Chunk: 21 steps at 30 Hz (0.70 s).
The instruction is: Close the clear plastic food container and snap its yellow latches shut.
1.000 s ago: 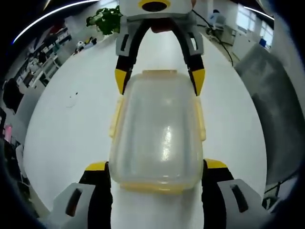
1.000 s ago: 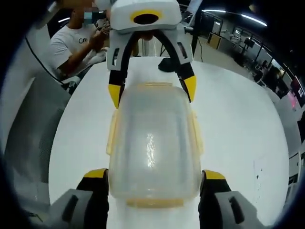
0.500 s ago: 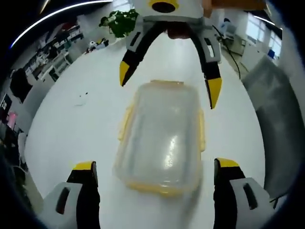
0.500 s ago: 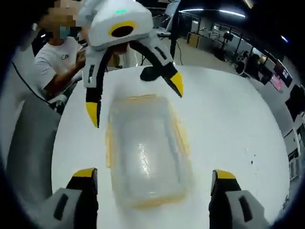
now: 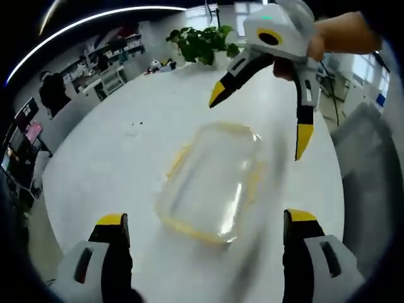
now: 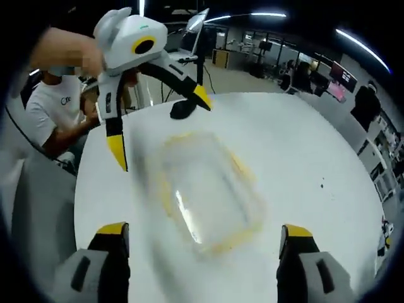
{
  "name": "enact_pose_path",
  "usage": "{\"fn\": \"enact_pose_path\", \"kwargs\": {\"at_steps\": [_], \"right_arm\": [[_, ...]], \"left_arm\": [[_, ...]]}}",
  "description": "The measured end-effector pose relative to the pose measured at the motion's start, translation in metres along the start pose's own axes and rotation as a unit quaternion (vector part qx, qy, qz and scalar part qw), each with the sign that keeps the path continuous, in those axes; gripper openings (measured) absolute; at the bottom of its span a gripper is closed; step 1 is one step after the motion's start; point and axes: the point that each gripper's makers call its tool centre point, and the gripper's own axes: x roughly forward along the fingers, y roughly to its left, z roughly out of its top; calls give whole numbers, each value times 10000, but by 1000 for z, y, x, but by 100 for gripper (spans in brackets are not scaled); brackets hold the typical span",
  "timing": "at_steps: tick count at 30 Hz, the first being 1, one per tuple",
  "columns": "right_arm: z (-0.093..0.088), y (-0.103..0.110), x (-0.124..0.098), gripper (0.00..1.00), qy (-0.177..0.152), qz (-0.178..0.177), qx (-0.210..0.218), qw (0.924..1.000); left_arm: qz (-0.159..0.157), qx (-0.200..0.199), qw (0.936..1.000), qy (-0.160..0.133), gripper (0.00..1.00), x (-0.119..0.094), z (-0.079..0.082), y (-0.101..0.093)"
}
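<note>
The clear plastic container (image 5: 214,183) with yellow latches lies on the white table (image 5: 126,164), lid on top and blurred by motion. I cannot tell how the latches stand. My left gripper (image 5: 207,218) is open, its jaws wide on either side of the container's near end and not touching it. In the left gripper view the right gripper (image 5: 260,117) hangs open above the container's far end, held by a hand (image 5: 334,35). In the right gripper view the container (image 6: 208,189) sits between the open right gripper (image 6: 204,230) and the left gripper (image 6: 159,125), which is open.
A potted plant (image 5: 202,41) stands at the table's far edge. A grey chair (image 5: 372,164) is beside the table. A person in a white shirt (image 6: 44,120) sits at the table's side, and a small black object (image 6: 183,108) lies beyond the container.
Both grippers have drawn back and up from the container's ends, with their jaws spread wider. Both views have tilted, and the container looks smaller and askew.
</note>
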Motion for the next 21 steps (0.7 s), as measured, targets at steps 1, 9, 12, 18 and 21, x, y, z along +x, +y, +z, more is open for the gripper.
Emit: {"fn": "enact_pose_path", "kwargs": {"at_steps": [1,9,12,18,21], "right_arm": [[-3,2,-3,99,17,-15,13,10000],[-11,29,-29,99,-378,-260,272,9986],[-13,37,-37,99,-458,-348,290,9979],[-22,57,-59,99,-714,-652,442,9943],[-26,67,-70,99,-841,-691,458,9930]], "left_arm": [[50,-76,9999,-55,99,-2,0,-2],[376,-255,9987,-227,99,-25,-20,-32],[423,-369,9980,-306,97,-33,-23,-44],[573,-589,9954,-482,98,-55,-29,-70],[624,-675,9940,-586,99,-67,-31,-85]]}}
